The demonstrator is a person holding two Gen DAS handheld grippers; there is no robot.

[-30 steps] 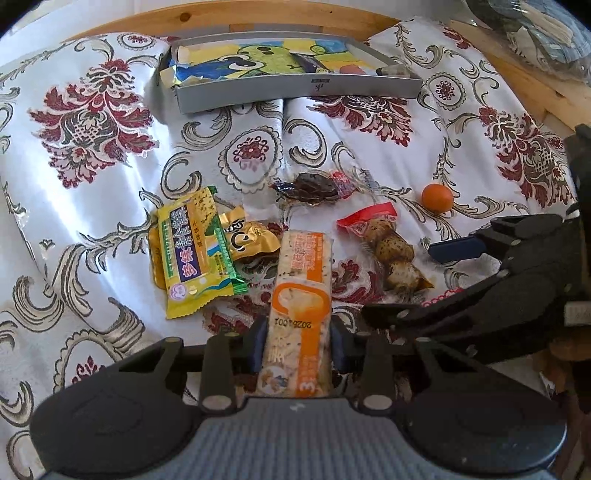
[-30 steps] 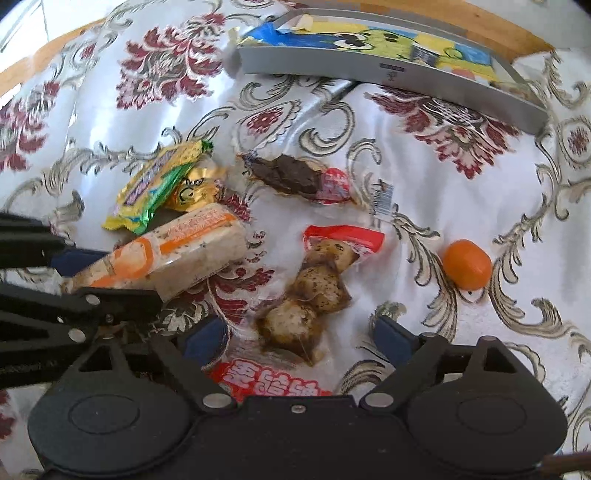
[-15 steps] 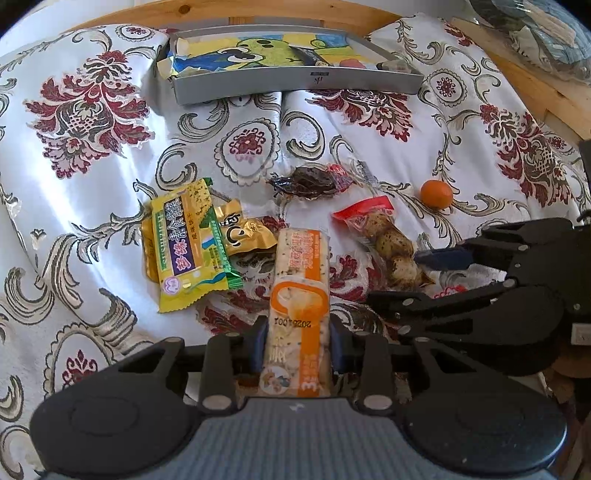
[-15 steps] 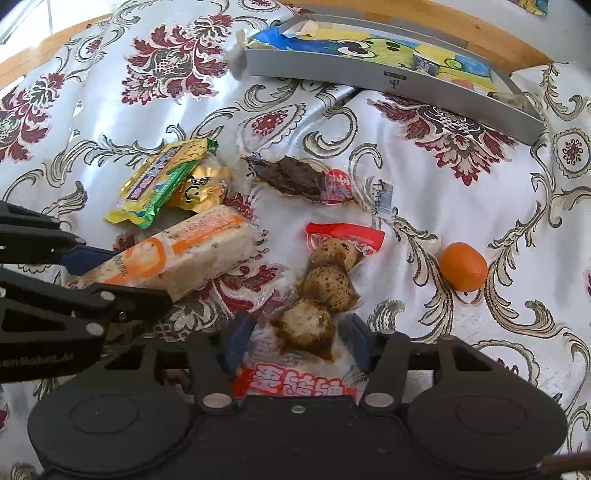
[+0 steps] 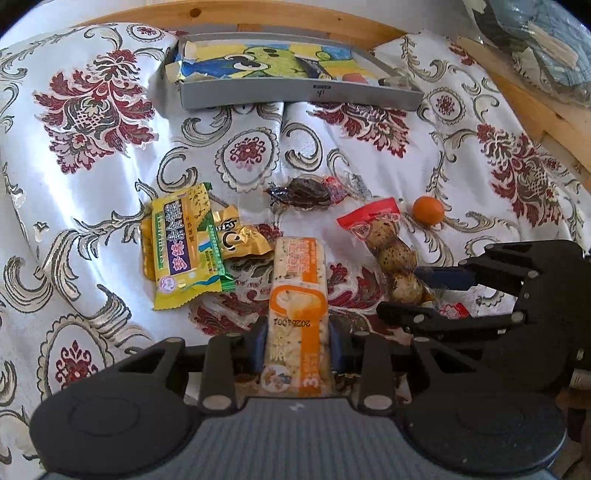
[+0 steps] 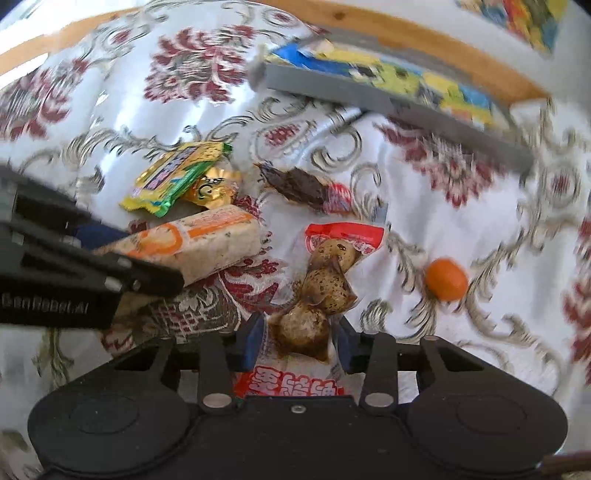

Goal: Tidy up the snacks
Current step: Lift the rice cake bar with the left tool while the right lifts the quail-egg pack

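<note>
My left gripper [image 5: 297,343] is shut on the near end of an orange-and-white rice bar [image 5: 299,302], held above the floral cloth. The bar [image 6: 199,243] also shows at the left of the right wrist view. My right gripper [image 6: 299,343] is shut on a clear packet of speckled quail eggs [image 6: 325,284] with red ends. That packet [image 5: 391,251] and my right gripper [image 5: 439,291] sit just right of the bar. On the cloth lie a yellow-green snack pack [image 5: 184,247], a gold wrapper [image 5: 236,240], a dark dried-fruit packet [image 5: 306,195] and a small orange [image 5: 427,210].
A shallow grey tray [image 5: 295,94] with a cartoon-printed bottom lies at the far side of the cloth. A wooden edge [image 5: 258,14] runs behind it. A bagged item [image 5: 535,44] sits at the far right corner.
My right gripper has shut on the quail egg packet and lifted its near end. The left gripper has risen with the rice bar and drawn back a little.
</note>
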